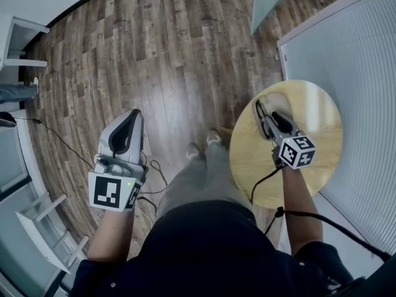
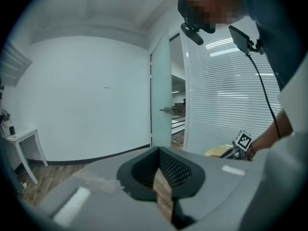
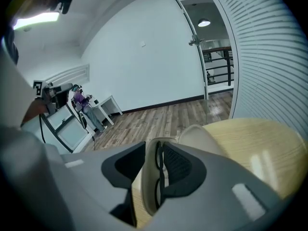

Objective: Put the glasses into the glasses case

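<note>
My right gripper point(image 1: 272, 117) hangs over the round wooden surface point(image 1: 315, 110) at my right side. Its jaws stand wide apart and grip nothing. Looking along them in the right gripper view, I see the cream glasses case point(image 3: 142, 191) lying open on the surface point(image 3: 260, 143) below the gap. The dark-rimmed glasses point(image 3: 158, 177) lie inside the case, and their frame runs lengthwise just beside the edge of my right pad. I cannot tell whether that pad touches the frame. The lid of the case stands open on the far side. From the head view, the case point(image 1: 286, 107) shows as a pale oval under the gripper.

My left gripper point(image 1: 133, 115) is well apart from all this, out over the wood floor point(image 1: 173, 60) at my left side. Its jaw tips meet, with only a sliver of floor showing behind them, and it holds nothing.
</note>
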Tool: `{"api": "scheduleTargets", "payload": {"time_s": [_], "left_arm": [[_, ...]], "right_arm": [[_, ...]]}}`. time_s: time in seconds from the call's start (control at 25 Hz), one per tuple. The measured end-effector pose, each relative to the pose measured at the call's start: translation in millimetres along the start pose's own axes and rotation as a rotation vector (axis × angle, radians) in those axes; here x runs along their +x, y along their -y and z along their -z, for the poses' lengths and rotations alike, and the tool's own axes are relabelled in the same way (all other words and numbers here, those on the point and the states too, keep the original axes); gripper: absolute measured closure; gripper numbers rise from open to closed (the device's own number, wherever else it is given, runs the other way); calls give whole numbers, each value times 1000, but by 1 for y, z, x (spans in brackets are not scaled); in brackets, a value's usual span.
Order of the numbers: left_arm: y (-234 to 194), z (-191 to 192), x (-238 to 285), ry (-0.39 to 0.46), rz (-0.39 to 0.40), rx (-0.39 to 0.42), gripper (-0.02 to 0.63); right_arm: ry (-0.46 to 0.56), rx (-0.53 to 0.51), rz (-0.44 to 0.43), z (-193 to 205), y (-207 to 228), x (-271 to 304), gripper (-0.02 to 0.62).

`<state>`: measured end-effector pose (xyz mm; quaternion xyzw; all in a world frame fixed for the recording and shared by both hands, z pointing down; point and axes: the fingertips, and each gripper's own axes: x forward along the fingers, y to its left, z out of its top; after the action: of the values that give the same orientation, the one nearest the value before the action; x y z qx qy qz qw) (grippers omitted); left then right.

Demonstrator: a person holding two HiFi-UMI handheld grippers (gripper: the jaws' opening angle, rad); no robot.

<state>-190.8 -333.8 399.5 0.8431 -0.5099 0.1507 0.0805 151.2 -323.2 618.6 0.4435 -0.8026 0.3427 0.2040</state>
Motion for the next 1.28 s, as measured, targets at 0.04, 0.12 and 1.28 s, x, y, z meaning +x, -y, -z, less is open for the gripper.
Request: {"api": "scheduleTargets", "payload": {"time_s": [0.04,0.12,1.28], "left_arm": [[3,-4,-3,12,5,5,603],[7,-10,-10,33,14,18,603],[58,-106,-127,334,68,146,603]], "right_arm": [[11,-2,0,-3,-3,-6,466],[39,0,-3,-10,-12,-17,466],[708,-252,127,-109,-150,-236,586]]}}
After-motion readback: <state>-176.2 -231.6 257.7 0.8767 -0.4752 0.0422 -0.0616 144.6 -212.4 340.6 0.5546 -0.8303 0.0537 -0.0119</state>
